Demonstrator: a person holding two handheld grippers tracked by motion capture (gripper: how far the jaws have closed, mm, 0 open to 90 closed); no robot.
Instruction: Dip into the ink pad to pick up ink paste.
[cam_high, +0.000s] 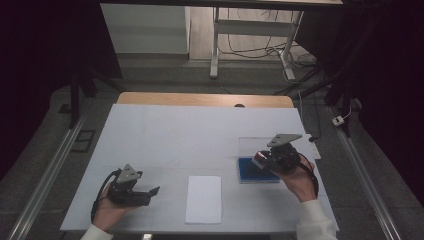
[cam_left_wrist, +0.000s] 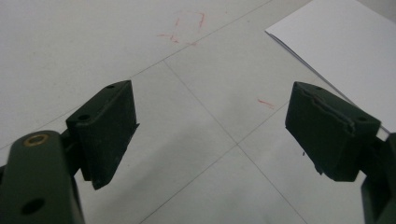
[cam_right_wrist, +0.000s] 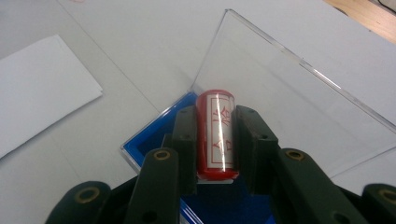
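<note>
On the desk (cam_high: 165, 130) there is one white sheet of paper (cam_high: 204, 198), one blue ink pad (cam_high: 250, 172) with one clear lid (cam_right_wrist: 280, 88) swung open behind it, and one red stamp (cam_right_wrist: 215, 135); two tools work over them, one in each of the person's hands.

The left tool (cam_high: 150, 192) lies low at the near left of the desk, held from behind by the left hand (cam_high: 107, 212) and pointed toward the paper; in the left gripper view its jaws stand wide apart with nothing but bare desk between them, a corner of the sheet just beyond the right-hand jaw.

The right tool (cam_high: 260, 159) is held by the right hand (cam_high: 300, 180) over the near right part of the desk – its jaws are clamped on the stamp, one pressing each side of the barrel; the stamp hangs directly above the ink pad, though whether its face touches the pad cannot be told.

The stamp is a short cylinder, red at both ends, wrapped in a white label bearing red characters; the pad under it is a deep blue square in a clear case, well apart from the paper.
</note>
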